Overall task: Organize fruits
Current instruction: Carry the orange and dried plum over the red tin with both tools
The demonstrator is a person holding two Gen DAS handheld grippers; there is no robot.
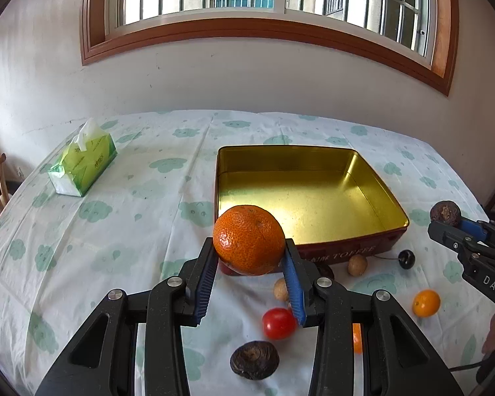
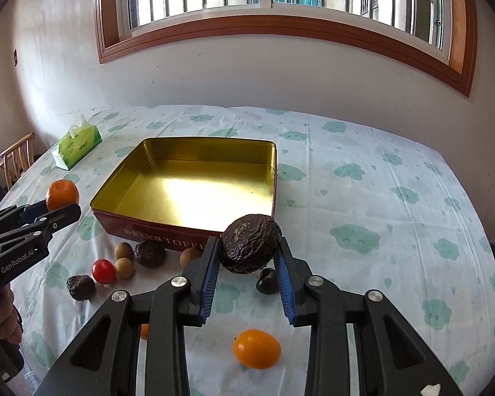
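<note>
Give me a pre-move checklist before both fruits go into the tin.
1. Left gripper holds the orange between both pads: ok.
2. Right gripper holds the wrinkled dark fruit between both pads: ok.
3. Tin open, no lid, nothing lying inside: ok.
4. Both fruits lifted off the tablecloth and near the tin's front wall: ok.
5. Both fruits high enough to pass over the tin's front rim: cannot tell.
6. Grippers apart from each other, one toward each front corner: ok.
</note>
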